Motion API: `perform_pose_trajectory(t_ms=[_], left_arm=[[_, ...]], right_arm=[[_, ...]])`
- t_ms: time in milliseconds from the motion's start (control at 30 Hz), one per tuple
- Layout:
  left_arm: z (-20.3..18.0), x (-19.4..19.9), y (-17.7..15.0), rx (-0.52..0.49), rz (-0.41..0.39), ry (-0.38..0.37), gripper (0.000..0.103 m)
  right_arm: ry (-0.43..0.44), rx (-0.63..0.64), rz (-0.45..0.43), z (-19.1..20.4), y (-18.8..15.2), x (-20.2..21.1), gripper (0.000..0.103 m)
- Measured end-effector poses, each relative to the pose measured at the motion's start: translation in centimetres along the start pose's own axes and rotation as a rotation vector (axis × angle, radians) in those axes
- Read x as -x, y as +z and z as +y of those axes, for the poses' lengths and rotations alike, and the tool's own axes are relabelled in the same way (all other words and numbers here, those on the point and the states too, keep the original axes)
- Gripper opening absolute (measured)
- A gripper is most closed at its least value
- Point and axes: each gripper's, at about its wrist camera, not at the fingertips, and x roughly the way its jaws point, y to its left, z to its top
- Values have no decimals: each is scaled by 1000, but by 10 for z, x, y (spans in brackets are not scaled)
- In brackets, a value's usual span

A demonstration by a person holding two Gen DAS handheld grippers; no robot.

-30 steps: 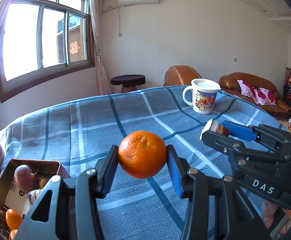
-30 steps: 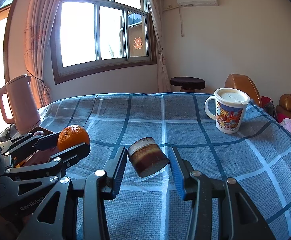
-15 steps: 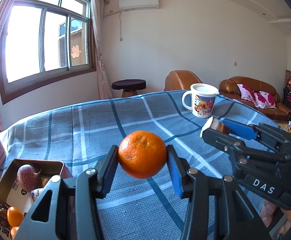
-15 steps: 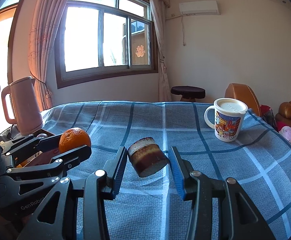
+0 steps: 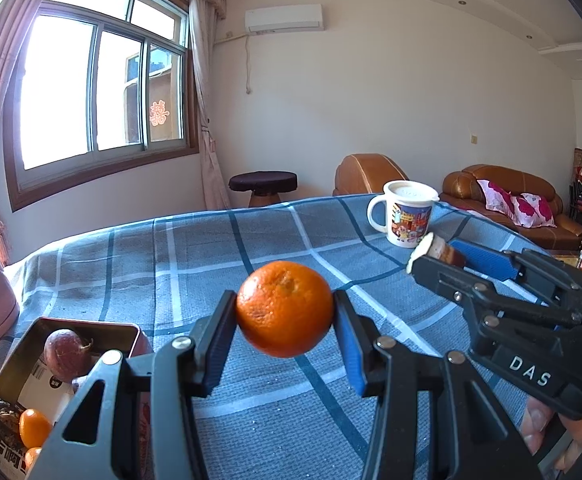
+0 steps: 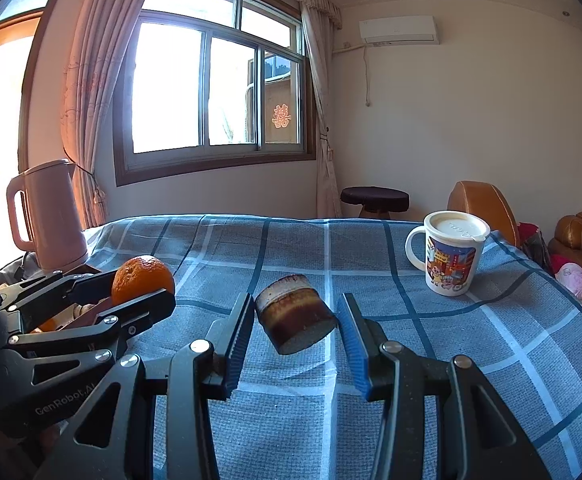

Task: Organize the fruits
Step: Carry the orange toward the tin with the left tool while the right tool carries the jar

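My left gripper (image 5: 285, 320) is shut on an orange tangerine (image 5: 285, 308) and holds it above the blue checked tablecloth (image 5: 211, 248); both also show at the left of the right wrist view, the tangerine (image 6: 143, 280). My right gripper (image 6: 296, 324) is shut on a short brown cut piece with a pale end (image 6: 295, 318), held in the air; in the left wrist view it (image 5: 435, 250) is to the right. A brown metal tin (image 5: 15, 368) at lower left holds a purple fruit (image 5: 65, 354) and small orange fruits (image 5: 33, 426).
A white cartoon mug with a lid (image 6: 451, 256) stands at the table's far right. A pink kettle (image 6: 45, 216) stands at the far left by the tin. Beyond the table are a stool (image 6: 375, 198), brown sofas and a window.
Both views have tilted upward a little, showing more wall and ceiling. Both grippers keep their hold on the tangerine and the brown piece.
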Motion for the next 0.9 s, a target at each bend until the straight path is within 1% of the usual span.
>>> perform_pose_trajectory(t_ms=[100,367,900], left_arm=[[0,4,-1,-2,-15,12,49],[-2,11,-1,-13,-40,26,49],[13,23,-5,23,-34,35,49]], right_arm=[[-7,10,-17,3,0,3,45],[-14,22,-23,4,1,4,45],[4,50,-7,14,1,-1,45]])
